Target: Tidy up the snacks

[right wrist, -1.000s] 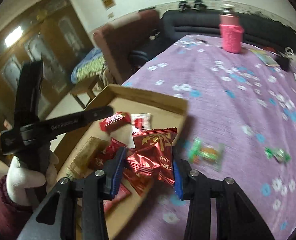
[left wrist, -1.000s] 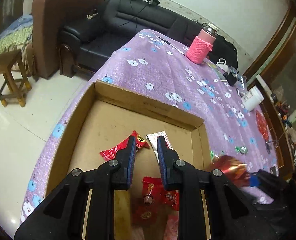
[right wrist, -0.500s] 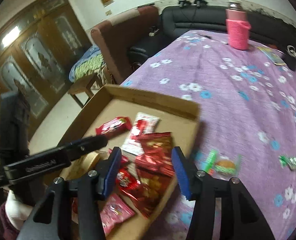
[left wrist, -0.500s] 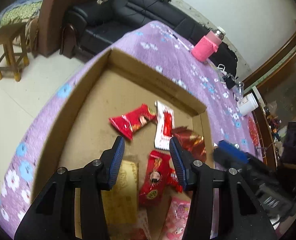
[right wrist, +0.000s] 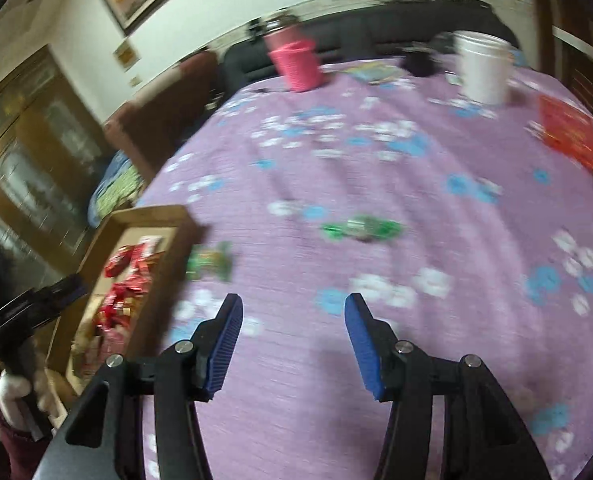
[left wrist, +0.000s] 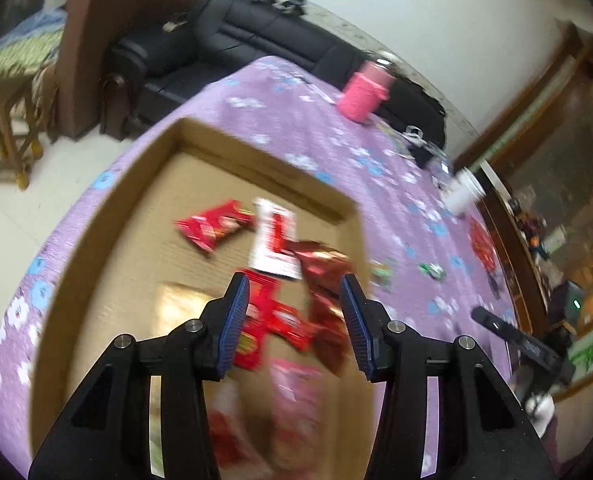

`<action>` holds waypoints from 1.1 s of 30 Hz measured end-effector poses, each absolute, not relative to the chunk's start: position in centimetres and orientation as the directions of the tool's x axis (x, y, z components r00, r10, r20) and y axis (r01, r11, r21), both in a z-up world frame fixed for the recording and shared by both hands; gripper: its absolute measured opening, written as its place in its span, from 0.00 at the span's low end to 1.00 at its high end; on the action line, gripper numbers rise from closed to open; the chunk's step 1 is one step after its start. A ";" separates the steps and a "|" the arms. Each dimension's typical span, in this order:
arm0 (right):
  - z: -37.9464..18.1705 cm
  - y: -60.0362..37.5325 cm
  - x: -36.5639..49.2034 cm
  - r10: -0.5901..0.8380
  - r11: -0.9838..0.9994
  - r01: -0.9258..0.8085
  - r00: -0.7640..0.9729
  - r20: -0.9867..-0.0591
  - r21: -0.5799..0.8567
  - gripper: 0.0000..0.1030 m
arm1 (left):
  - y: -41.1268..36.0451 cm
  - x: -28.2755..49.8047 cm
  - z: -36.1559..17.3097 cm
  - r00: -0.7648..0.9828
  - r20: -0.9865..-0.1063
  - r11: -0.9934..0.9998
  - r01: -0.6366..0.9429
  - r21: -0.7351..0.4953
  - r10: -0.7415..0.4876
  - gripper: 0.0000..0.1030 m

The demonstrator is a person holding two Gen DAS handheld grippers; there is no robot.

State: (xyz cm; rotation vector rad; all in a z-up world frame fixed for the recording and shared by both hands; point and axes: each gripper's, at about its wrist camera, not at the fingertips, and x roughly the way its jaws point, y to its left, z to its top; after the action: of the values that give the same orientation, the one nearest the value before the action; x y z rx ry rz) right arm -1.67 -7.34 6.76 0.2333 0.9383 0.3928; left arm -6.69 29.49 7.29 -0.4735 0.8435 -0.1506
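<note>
Both my tongs gape, holding nothing: left gripper [left wrist: 294, 294] over the shallow brown cardboard box [left wrist: 256, 162] of red snack packets [left wrist: 212, 228], right gripper [right wrist: 292, 314] over purple flowered tablecloth [right wrist: 436, 184] near green-wrapped candy [right wrist: 360, 228]; print too blurred to read

Black gripper arms, blue ribbed fingers [left wrist: 235, 322], silver screws, white glove [right wrist: 10, 388]

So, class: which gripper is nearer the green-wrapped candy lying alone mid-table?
Right. The right gripper is open over the cloth just short of the green-wrapped candy; the left gripper hangs open over the cardboard box.
</note>
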 end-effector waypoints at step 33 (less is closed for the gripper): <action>2.6 -16.5 -0.8 0.290 0.943 -0.032 0.566 -0.771 0.331 0.67 | 3.3 -5.5 0.8 0.535 -0.822 0.970 0.228 -0.078 -0.192 0.85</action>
State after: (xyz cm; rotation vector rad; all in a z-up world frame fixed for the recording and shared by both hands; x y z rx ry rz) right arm -0.83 -16.50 2.64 0.2951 0.9532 0.1927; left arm -5.47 3.33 0.83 0.0402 0.9741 -0.2506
